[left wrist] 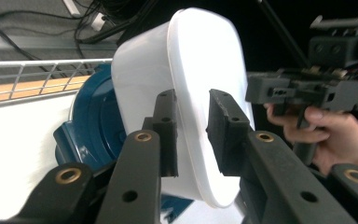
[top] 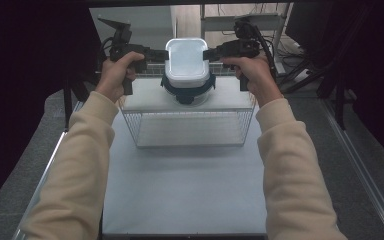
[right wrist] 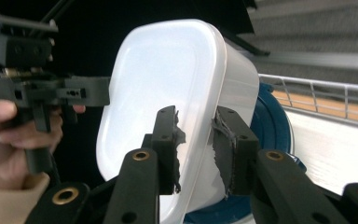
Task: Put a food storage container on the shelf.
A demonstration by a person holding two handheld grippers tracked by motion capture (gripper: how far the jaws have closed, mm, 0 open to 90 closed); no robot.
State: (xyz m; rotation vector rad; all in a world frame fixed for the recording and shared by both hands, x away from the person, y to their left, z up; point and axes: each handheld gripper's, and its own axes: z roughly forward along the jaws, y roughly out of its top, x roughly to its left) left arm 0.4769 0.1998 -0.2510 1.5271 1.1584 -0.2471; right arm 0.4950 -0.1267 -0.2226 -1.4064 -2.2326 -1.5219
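one white rounded-square tub (top: 186,60), glossy, upside down on a blue lid (top: 187,90); left gripper (top: 156,54) and right gripper (top: 211,53) jaws straddle its rim, whether pressing unclear

This looks like a lab or test room set up for recording, not a home. A bare white table (top: 185,195) stands inside a dark curtained booth, with metal rails (top: 365,175) along its sides. Beyond the tongs, loose black cables (left wrist: 98,18) trail over grey carpet (top: 45,135), and a metal shelf frame (top: 240,20) stands behind them.
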